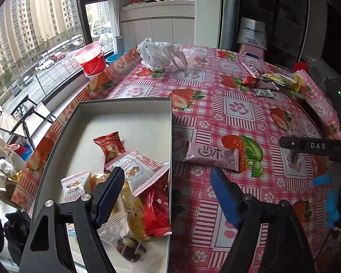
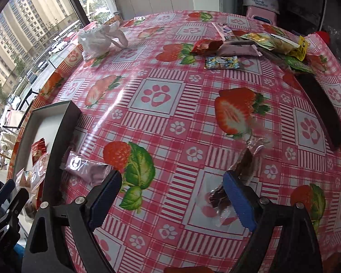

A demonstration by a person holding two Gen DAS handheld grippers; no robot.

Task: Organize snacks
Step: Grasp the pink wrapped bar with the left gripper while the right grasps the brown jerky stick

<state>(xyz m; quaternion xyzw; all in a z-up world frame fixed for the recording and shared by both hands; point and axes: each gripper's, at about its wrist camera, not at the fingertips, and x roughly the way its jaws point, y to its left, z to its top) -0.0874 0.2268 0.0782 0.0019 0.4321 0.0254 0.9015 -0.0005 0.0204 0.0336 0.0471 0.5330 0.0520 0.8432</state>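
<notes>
A shallow box (image 1: 125, 113) with a white floor sits at the table's left edge and holds several snack packets (image 1: 134, 170). It also shows in the right wrist view (image 2: 56, 122). A pink snack bar (image 1: 212, 157) lies on the cloth just right of the box, also in the right wrist view (image 2: 86, 168). My left gripper (image 1: 168, 193) is open and empty over the box's right wall. My right gripper (image 2: 172, 195) is open, its right finger (image 2: 238, 200) beside a clear packet of dark snack (image 2: 243, 166). More snacks (image 2: 250, 43) lie at the far right.
A crumpled white plastic bag (image 1: 159, 54) lies at the table's far side. A dark lid (image 2: 322, 104) lies along the right edge. Red and pink buckets (image 1: 92, 61) stand on the window sill to the left. The strawberry tablecloth (image 2: 159, 95) covers the table.
</notes>
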